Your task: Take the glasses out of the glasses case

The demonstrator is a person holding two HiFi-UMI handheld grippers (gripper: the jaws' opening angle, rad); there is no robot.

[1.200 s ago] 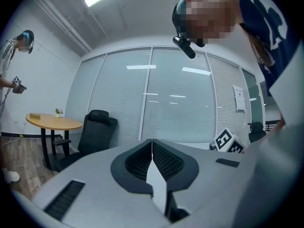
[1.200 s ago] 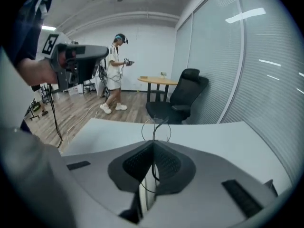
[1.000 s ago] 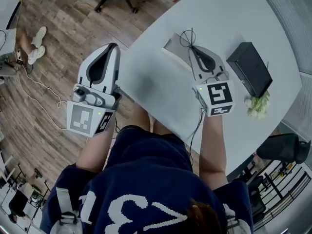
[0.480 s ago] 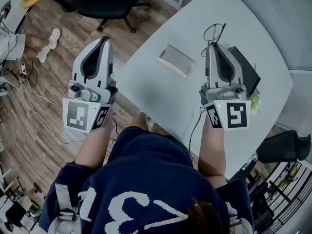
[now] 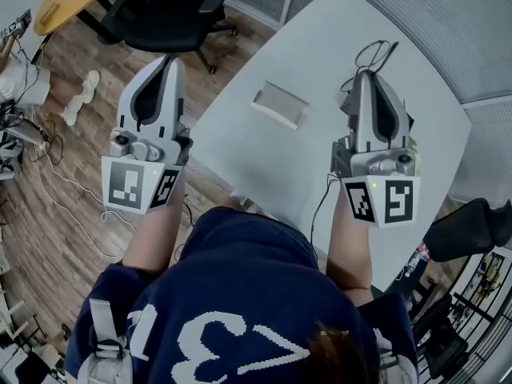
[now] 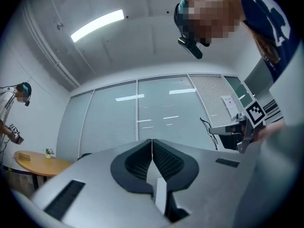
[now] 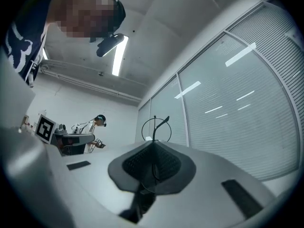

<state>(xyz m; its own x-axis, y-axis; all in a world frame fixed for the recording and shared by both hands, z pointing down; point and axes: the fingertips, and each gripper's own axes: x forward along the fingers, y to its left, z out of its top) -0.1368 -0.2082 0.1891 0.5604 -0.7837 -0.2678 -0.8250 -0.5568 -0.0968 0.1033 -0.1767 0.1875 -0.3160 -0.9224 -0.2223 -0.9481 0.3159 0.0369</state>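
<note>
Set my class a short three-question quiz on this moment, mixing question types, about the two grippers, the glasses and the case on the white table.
1. True or false: the left gripper holds the glasses.
2. Multiple choice: where is the glasses case? A) lying on the white table, apart from both grippers; B) between the right gripper's jaws; C) on the wooden floor.
3. Fill in: the right gripper is shut on the ____.
Key: 1 false, the left gripper's jaws are together with nothing between them; 2 A; 3 glasses.
</note>
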